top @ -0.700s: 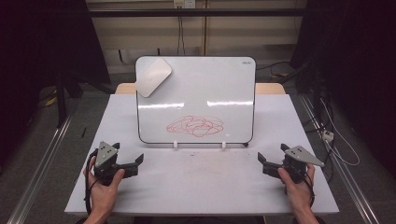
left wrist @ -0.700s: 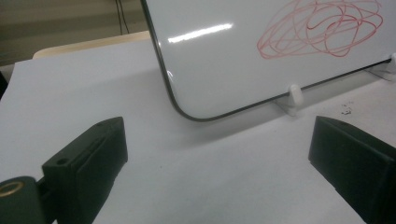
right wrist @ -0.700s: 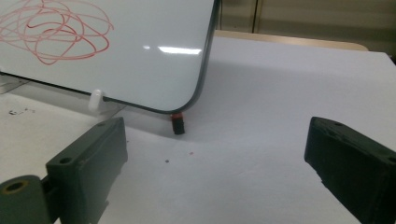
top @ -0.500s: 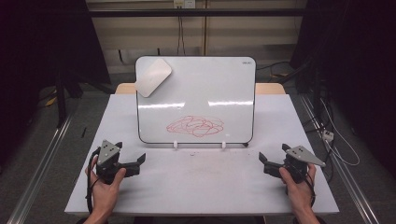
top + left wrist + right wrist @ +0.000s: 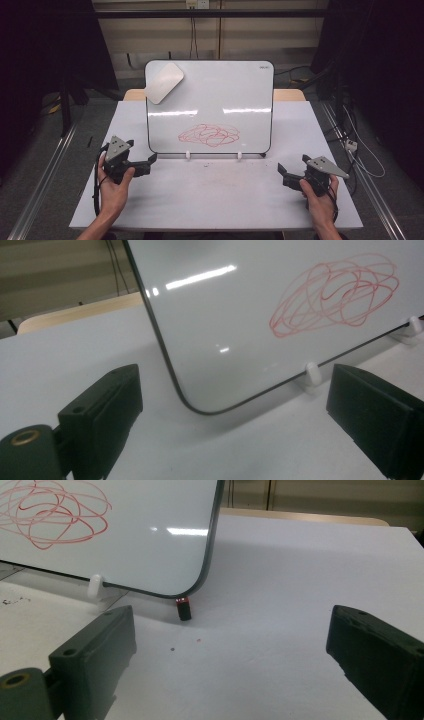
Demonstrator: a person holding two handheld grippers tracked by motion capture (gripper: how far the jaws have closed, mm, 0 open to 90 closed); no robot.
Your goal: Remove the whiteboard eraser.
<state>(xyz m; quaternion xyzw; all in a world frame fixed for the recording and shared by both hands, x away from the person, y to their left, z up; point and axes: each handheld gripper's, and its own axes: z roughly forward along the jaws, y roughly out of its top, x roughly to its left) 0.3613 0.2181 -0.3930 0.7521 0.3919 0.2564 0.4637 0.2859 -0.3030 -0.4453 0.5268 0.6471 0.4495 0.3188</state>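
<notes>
A whiteboard [image 5: 220, 95] stands upright on two white feet in the middle of the white table [image 5: 220, 200]. A red scribble [image 5: 209, 135] is drawn low on it. A white eraser [image 5: 164, 82] sticks to its top left corner. My left gripper [image 5: 150, 165] is open and empty, just off the board's lower left corner [image 5: 200, 407], with the scribble [image 5: 335, 295] up to the right. My right gripper [image 5: 283, 175] is open and empty near the table's front right. It faces the board's lower right corner [image 5: 200, 587] and a small black and red cap [image 5: 184, 609].
White clip feet [image 5: 95, 587] hold the board's lower edge. Faint red smudges mark the table in front of the board [image 5: 220, 165]. Cables [image 5: 350, 145] and a metal rail run along the floor on the right. Dark curtains stand on both sides.
My left gripper has moved a little forward, toward the board's lower left corner. The right gripper has hardly moved.
</notes>
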